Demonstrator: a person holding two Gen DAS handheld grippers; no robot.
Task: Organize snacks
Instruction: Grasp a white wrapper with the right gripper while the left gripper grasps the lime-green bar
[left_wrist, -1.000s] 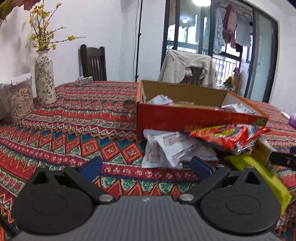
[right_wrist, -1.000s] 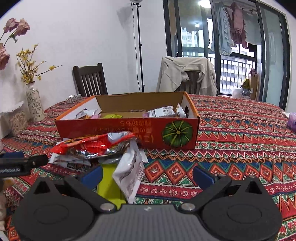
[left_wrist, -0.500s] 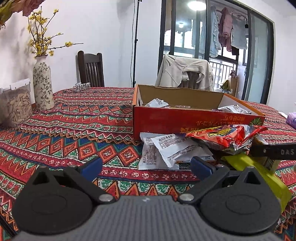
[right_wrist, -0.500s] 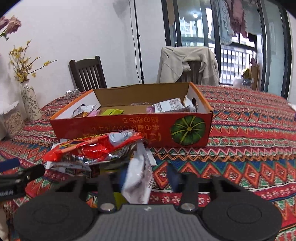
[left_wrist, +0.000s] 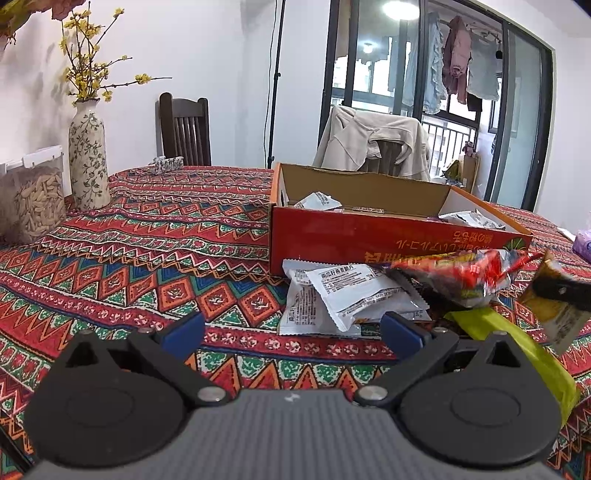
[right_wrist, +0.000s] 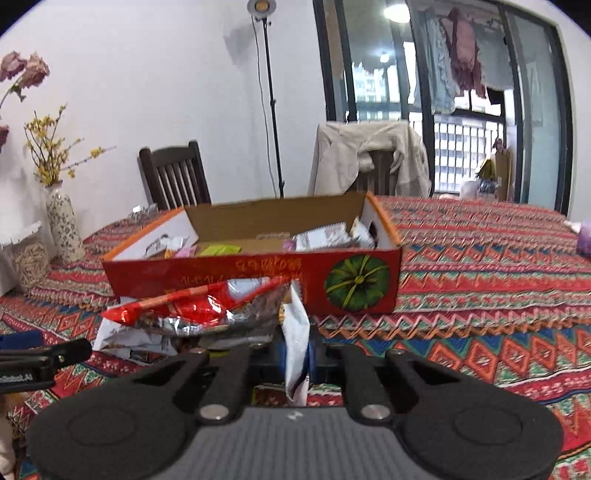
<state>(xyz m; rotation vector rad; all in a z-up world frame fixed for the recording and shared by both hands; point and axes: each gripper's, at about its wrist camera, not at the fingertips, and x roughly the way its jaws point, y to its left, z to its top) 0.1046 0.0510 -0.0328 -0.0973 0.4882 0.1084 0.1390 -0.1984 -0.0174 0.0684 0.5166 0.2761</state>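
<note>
My right gripper (right_wrist: 297, 354) has just closed its jaws on a white packet (right_wrist: 296, 332), pinched by its flat middle; left gripper (left_wrist: 291, 328) open, empty. Packet hangs just before the red box (right_wrist: 258, 277), beside the snack pile (right_wrist: 177, 317). I judge it light, soft, crinkly, slippery foil; contents likely crushable, so grip near the sealed edge
</note>
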